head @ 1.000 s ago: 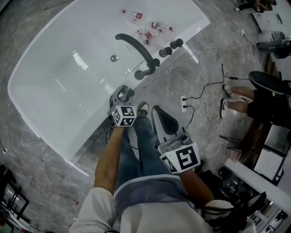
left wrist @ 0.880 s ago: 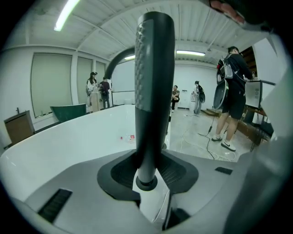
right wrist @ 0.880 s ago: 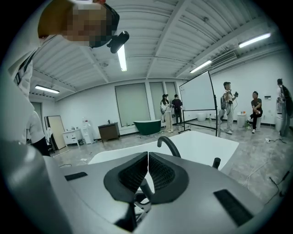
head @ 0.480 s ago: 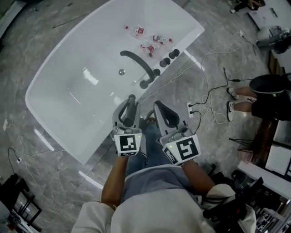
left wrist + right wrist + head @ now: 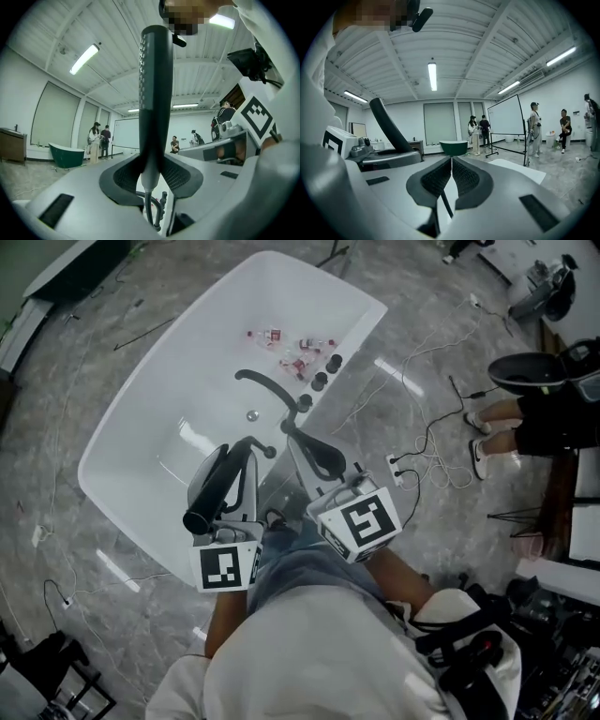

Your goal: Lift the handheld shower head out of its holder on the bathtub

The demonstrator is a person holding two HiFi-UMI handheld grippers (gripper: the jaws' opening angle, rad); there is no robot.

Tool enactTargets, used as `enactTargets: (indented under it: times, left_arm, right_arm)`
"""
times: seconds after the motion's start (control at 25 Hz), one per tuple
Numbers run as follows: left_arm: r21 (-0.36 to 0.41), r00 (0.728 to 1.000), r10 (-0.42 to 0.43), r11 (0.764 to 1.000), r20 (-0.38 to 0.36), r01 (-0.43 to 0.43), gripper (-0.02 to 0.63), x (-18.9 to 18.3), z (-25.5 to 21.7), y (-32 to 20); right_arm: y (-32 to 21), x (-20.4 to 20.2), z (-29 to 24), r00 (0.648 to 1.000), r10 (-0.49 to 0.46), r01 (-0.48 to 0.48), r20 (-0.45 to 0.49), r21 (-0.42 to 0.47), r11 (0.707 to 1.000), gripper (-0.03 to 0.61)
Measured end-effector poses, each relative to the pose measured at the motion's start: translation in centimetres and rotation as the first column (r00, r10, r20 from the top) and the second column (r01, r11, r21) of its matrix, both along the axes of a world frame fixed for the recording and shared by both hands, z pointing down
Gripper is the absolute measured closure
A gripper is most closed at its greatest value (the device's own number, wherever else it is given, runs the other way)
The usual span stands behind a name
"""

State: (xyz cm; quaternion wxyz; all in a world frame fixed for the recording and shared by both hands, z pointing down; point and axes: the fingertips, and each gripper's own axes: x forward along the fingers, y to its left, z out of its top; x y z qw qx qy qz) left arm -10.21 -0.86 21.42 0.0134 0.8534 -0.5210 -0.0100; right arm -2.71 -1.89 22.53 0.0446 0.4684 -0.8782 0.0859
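The handheld shower head [image 5: 217, 486] is a dark grey wand, held up in the air over the near rim of the white bathtub [image 5: 131, 442]. My left gripper [image 5: 232, 465] is shut on its lower end. In the left gripper view the shower head [image 5: 156, 89] stands upright between the pads, and its hose [image 5: 150, 213] hangs below. My right gripper [image 5: 314, 451] is beside it on the right, shut, with nothing in it. In the right gripper view the pads of the right gripper [image 5: 451, 176] meet, and the shower head [image 5: 391, 126] shows at the left.
A dark arched faucet [image 5: 267, 385] and round knobs [image 5: 327, 368] sit on the tub's far rim; small bottles [image 5: 291, 345] lie inside. A power strip with cables [image 5: 394, 465] lies on the floor. A person sits at the right [image 5: 525, 418]. Others stand far off near a green tub [image 5: 454, 147].
Both grippers have risen toward the head camera. The left one has come up from the tub's rim with the shower head in its jaws.
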Motion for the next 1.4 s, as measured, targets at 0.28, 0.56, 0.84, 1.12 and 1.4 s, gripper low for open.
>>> enactTargets:
  times: [0.28,0.56,0.84,1.12,1.4]
  left_arm:
    - [0.011,0.999,0.023,1.0,-0.022,-0.023,0.466,3.5,-2.7,0.0]
    - [0.001,0.999,0.004,1.0,-0.045,-0.004,0.466,2.4,-3.1,0.0]
    - [-0.016,0.998,0.023,1.0,-0.055,-0.024,0.466,3.9,-4.1,0.2]
    - [-0.022,0.998,0.024,0.999,-0.058,-0.025,0.466,3.6,-3.7,0.4]
    - [-0.032,0.998,0.018,0.999,-0.052,-0.02,0.466,3.5,-3.1,-0.3]
  right_arm:
    - [-0.4,3.4,-2.7,0.999,0.013,-0.014,0.035,0.035,0.999,0.56]
    - [-0.1,2.7,-4.1,0.999,-0.016,0.013,0.046,0.059,0.998,0.561]
    - [0.3,3.7,-5.3,0.999,-0.021,0.018,0.043,0.06,0.998,0.561]
    - [0.4,3.6,-4.7,0.998,-0.021,0.018,0.051,0.053,0.998,0.561]
    - [-0.3,3.6,-4.6,0.999,-0.024,0.021,0.043,0.052,0.998,0.561]
